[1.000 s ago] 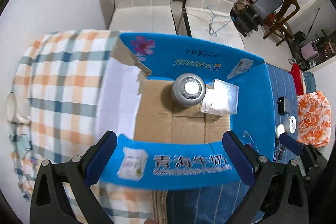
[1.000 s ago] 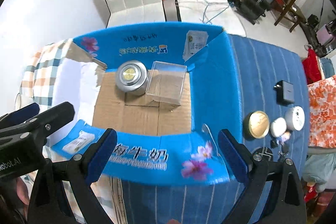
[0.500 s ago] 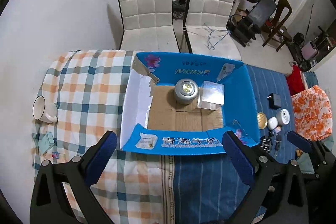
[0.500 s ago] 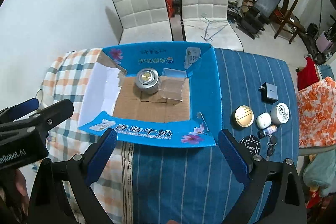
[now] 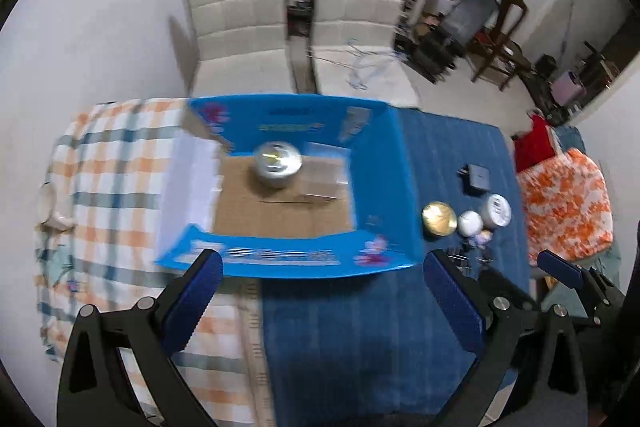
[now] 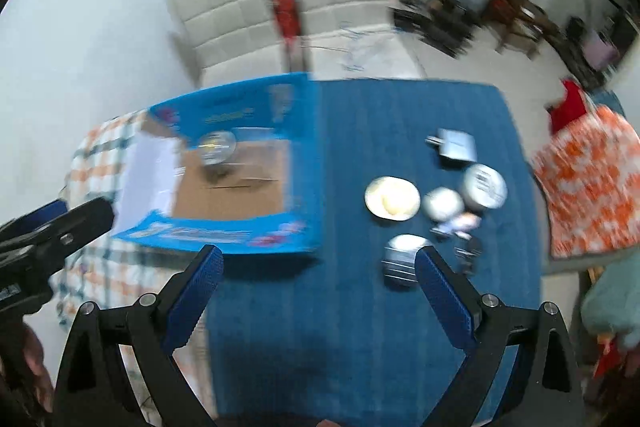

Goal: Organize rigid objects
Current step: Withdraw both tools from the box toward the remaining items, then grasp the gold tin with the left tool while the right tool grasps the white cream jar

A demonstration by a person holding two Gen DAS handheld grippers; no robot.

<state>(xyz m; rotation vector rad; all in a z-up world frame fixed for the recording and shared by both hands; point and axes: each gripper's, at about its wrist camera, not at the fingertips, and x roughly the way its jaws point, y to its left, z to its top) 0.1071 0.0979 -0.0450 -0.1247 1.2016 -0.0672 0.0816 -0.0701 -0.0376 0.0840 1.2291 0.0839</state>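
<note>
Blue cardboard box, flaps spread wide, sitting on the table astride the seam between checked cloth and blue striped cloth. Brown floor inside mostly bare toward the near flap; silver round tin and clear plastic box side by side against the far wall. Broad bare stretch of blue cloth between near box flap and both grippers. Two white chairs just beyond the far table edge.

Right of the box, well apart from its wall: black charger farthest back, then a row of gold-lidded tin, small white case and white round tin, nearly touching one another. Small blurred figure and keys just nearer, kind unclear. Round disc nearest, partly behind the right finger.

Left gripper above the near table edge, jaws wide, nothing between. Right gripper likewise spread wide and empty, over blue cloth near the small items. Motion blur across both views.
</note>
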